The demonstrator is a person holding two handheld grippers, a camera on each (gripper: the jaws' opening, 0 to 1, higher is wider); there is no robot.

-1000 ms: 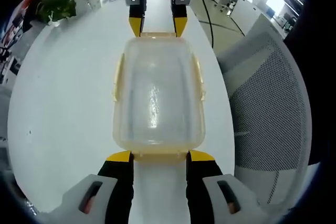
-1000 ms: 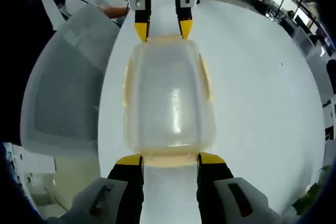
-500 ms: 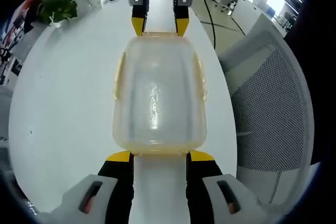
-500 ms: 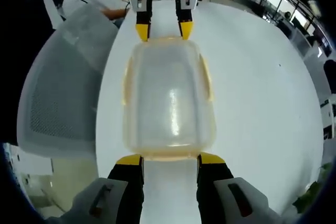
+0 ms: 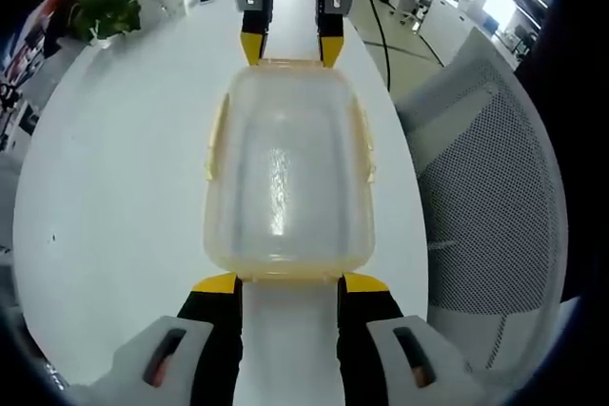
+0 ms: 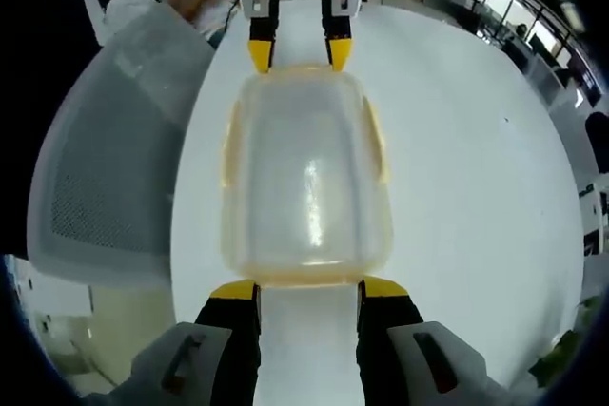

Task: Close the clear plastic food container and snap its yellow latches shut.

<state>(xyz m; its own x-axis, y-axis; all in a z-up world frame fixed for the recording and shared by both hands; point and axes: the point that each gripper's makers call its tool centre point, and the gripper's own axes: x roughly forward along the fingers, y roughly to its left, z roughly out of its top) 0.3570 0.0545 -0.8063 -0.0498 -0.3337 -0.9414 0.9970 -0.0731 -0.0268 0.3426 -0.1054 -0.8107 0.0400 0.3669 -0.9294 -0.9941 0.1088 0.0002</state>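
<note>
A: Start on the left. What has the left gripper [image 5: 289, 284] got?

B: Nothing. Its jaws stand apart, yellow tips just at the near end of the clear plastic food container [image 5: 285, 173], either side of the end latch [image 5: 290, 281]. The container lies straight ahead on the white desk [image 5: 114, 168].

A: And the right gripper [image 6: 308, 289]?

B: The same from the opposite end: jaws parted, holding nothing, tips just beside its own near edge. In the left gripper view it hangs at the far end.

A: How will the box handle?

B: I judge it light, thin-walled and slick, likely to slide on the desk or flex if pushed hard. Pressing both end latches at once, one gripper against the other, would steady it.

A: Its look?

B: Cloudy clear plastic, rounded corners, lid on, pale yellow latches along the long sides [image 5: 215, 140] and at the ends. Whether any has clicked, I cannot tell.
</note>
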